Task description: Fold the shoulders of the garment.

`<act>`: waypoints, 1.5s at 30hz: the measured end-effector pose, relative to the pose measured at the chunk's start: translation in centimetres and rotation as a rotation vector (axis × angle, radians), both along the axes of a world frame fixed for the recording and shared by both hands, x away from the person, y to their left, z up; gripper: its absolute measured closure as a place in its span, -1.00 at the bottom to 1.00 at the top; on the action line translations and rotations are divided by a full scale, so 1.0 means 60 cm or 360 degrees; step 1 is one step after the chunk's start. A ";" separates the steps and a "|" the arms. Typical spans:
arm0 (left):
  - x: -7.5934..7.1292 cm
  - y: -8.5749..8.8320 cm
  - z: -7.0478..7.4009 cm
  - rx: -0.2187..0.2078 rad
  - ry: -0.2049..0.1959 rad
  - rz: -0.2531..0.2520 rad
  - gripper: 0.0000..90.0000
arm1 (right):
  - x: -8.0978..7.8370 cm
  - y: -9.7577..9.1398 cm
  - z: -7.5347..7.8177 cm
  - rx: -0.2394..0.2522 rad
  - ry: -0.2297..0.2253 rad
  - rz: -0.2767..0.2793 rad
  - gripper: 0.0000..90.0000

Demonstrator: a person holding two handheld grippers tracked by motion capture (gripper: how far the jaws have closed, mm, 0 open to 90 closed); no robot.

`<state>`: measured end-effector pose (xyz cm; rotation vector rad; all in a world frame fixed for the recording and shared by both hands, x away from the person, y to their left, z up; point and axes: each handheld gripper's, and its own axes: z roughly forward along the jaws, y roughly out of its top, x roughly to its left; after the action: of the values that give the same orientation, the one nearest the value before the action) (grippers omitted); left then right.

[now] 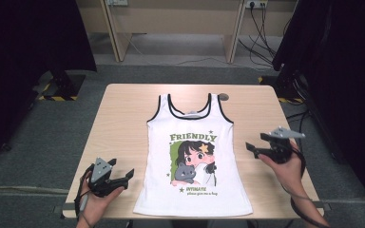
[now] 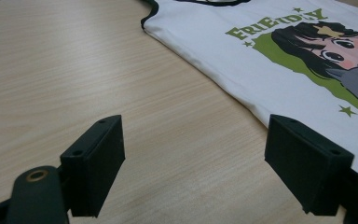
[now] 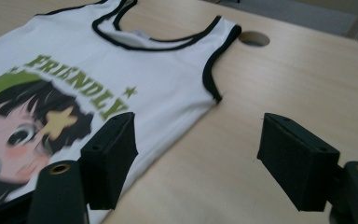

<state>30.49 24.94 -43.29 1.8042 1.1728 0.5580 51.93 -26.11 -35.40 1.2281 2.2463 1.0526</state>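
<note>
A white tank top [image 1: 192, 152] with black trim, the word FRIENDLY and a cartoon girl print lies flat, neck away from me, on the middle of the wooden table [image 1: 123, 123]. My left gripper [image 1: 126, 178] is held just off the shirt's lower left edge, pointing toward it. In the left gripper view its jaws [image 2: 193, 149] stand wide open over bare wood, with the tank top [image 2: 279, 56] ahead to the right. My right gripper [image 1: 254, 149] hovers beside the shirt's right edge. In the right gripper view it [image 3: 196, 144] is open and holds nothing, above the hem of the tank top [image 3: 98, 79].
A round cable hole [image 1: 224, 96] sits in the table just past the shirt's right strap, also seen as the hole [image 3: 254, 38]. Bare wood lies on both sides of the shirt. Dark curtains and stand feet flank the table; a desk and cables stand behind.
</note>
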 end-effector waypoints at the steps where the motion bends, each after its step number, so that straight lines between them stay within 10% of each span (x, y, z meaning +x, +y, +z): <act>1: 0.000 0.000 0.000 0.0005 0.0000 0.0008 -0.57 | 0.000 0.000 0.000 0.0000 0.0000 0.0000 0.04; 2: 0.000 0.000 0.000 0.0005 0.0000 0.0008 -0.57 | 0.000 0.000 0.000 0.0000 0.0000 0.0000 0.04; 3: 0.000 0.000 0.000 0.0005 0.0000 0.0008 -0.57 | 0.060 0.018 -0.004 -0.0010 0.0049 -0.0031 0.04; 18: 0.001 0.001 0.000 -0.0001 0.0012 0.0039 -0.57 | 0.192 0.099 -0.052 -0.0106 0.0238 -0.0099 0.45; 39: 0.000 -0.001 0.000 0.0013 0.0000 0.0014 -0.56 | 0.228 0.125 -0.121 -0.0199 0.0356 -0.0219 0.53; 45: 0.000 0.000 0.000 0.0011 0.0002 0.0012 -0.56 | 0.226 0.134 -0.124 -0.0204 0.0320 -0.0202 0.85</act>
<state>30.49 24.92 -43.28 1.8067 1.1804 0.5661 65.51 -18.09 -42.82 1.4552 2.3055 0.7557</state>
